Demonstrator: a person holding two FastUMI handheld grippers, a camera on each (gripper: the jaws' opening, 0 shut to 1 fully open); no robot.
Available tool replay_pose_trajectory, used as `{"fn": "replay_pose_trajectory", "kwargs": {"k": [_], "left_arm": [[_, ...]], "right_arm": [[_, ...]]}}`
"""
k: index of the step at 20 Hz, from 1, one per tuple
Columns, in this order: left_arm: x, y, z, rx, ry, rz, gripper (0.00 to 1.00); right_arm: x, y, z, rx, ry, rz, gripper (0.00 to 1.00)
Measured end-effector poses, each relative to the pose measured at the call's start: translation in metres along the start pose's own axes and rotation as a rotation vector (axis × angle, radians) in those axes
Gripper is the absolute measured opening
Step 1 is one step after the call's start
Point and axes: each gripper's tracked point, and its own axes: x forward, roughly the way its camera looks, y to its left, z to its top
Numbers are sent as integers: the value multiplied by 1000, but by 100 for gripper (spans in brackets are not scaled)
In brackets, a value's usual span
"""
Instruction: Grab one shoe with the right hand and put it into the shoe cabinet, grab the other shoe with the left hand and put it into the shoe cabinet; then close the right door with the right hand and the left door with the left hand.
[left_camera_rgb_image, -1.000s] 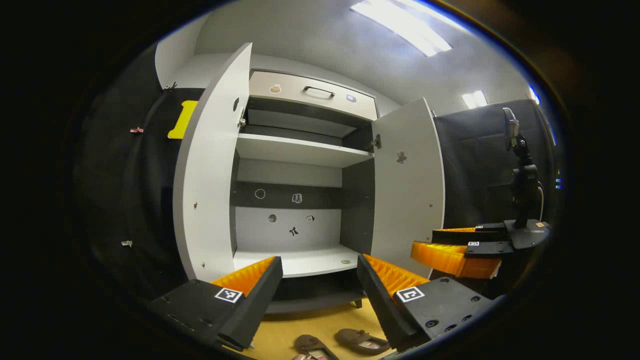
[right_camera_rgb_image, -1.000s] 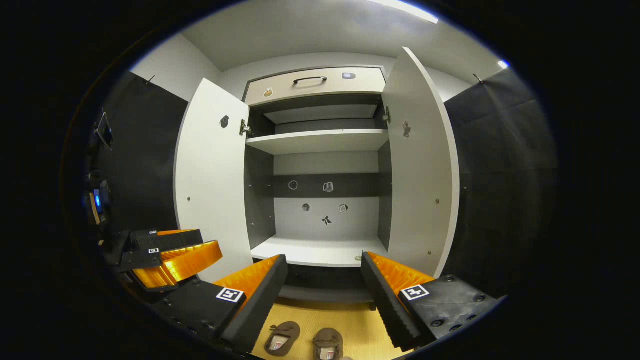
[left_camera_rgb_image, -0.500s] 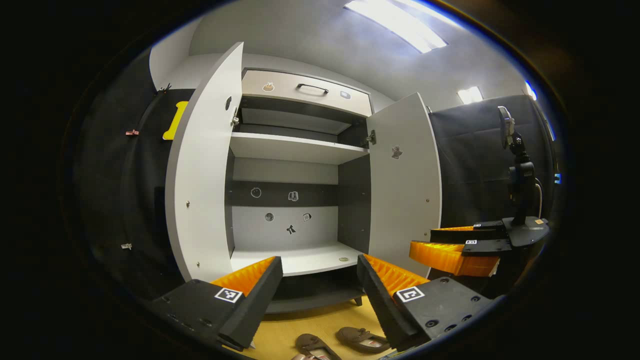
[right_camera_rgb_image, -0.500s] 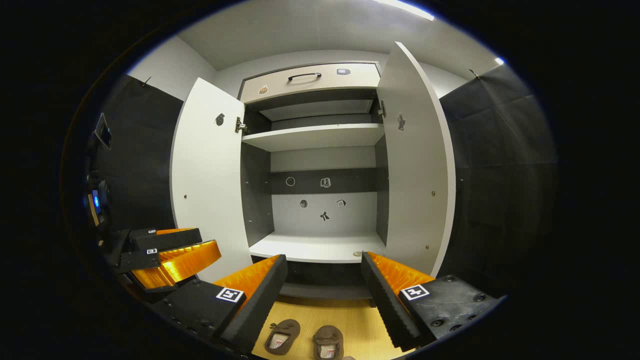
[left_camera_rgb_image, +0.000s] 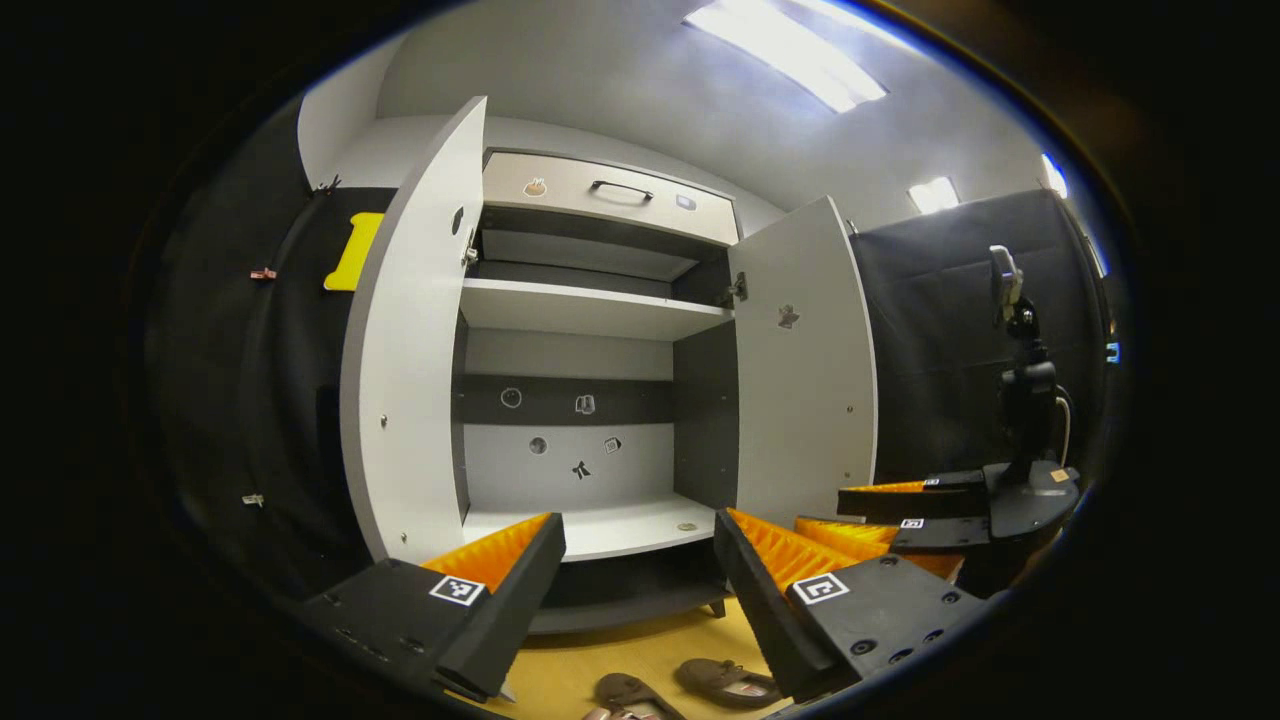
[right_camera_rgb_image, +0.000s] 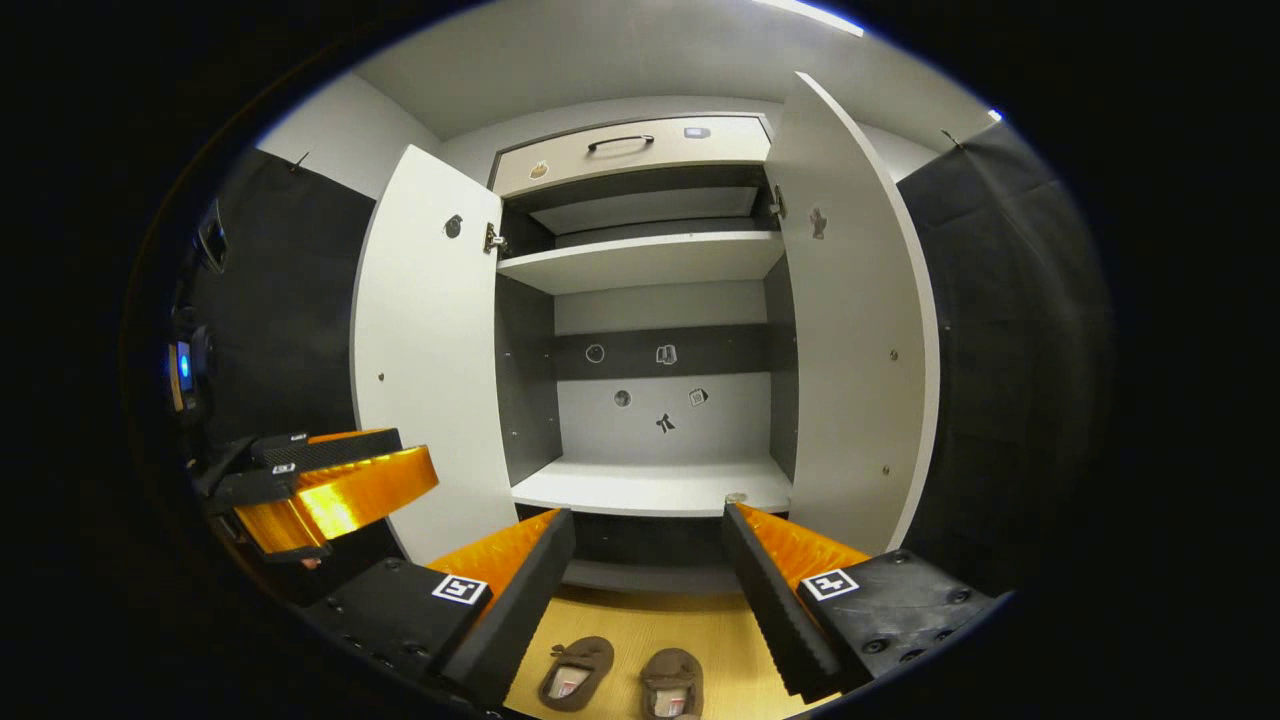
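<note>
Both shoes, left shoe (right_camera_rgb_image: 572, 673) and right shoe (right_camera_rgb_image: 672, 684), side by side on the floor (right_camera_rgb_image: 720, 640), near the shoe cabinet (right_camera_rgb_image: 650, 485) (left door (right_camera_rgb_image: 425, 350) and right door (right_camera_rgb_image: 850, 320) wide open). Left claw (left_camera_rgb_image: 640, 590) released, holding nothing. Right claw (right_camera_rgb_image: 650, 590) likewise released above the pair.

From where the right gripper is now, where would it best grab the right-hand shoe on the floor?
Probably by the rim of its opening. The right-hand shoe lies flat, sole down, on the wooden floor, opening upward beside the other shoe. The right gripper, jaws open, could descend from above, one finger inside, one outside.
</note>
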Motion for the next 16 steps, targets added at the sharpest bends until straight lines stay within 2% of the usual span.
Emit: {"fn": "replay_pose_trajectory", "kwargs": {"k": [6, 16], "left_arm": [[-4, 3, -5, -7, -4, -33, 95], [-5, 22, -30, -32, 48, -39, 95]], "right_arm": [[7, -10, -83, -59, 127, -68, 98], [6, -11, -279, 21, 524, -79, 98]]}}
